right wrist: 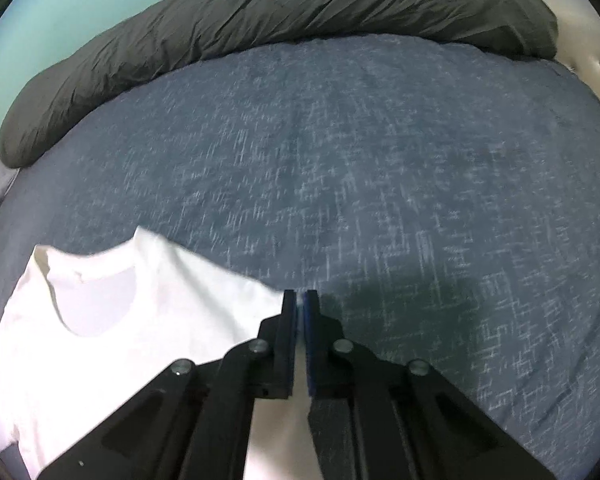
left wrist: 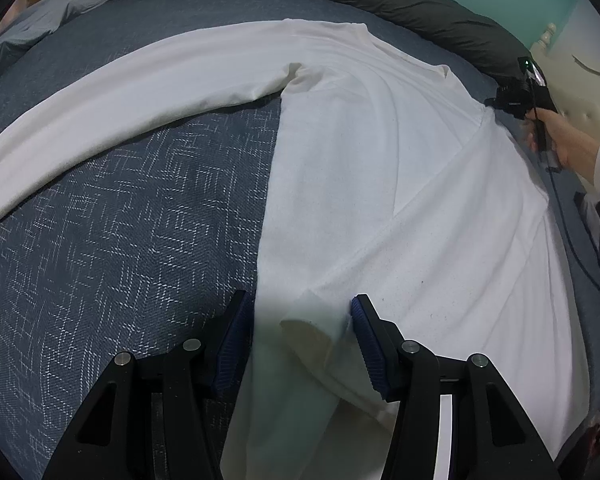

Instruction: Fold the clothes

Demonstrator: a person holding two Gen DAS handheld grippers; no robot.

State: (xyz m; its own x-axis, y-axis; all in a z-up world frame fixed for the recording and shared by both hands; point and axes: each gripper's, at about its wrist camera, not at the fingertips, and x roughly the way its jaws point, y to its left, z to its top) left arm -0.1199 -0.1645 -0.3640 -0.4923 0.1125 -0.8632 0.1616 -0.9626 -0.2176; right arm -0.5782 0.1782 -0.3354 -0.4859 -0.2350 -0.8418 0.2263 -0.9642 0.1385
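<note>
Both views are dim and soft, with a cool bluish cast and heavy fisheye bending that curves the bed cover (right wrist: 380, 160) and leaves black corners around each circle. In the left wrist view the white shirt (left wrist: 380, 184) is the brightest area, nearly washed out, and greyer in shadow between the left gripper (left wrist: 300, 320) fingers. In the right wrist view the cover's weave smears with blur, and a dark shadow lies just ahead of the right gripper (right wrist: 300, 300).

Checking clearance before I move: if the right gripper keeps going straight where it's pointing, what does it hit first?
Probably only the blue bedspread; farther on lies the dark grey duvet. The right gripper looks shut on the white shirt.
</note>
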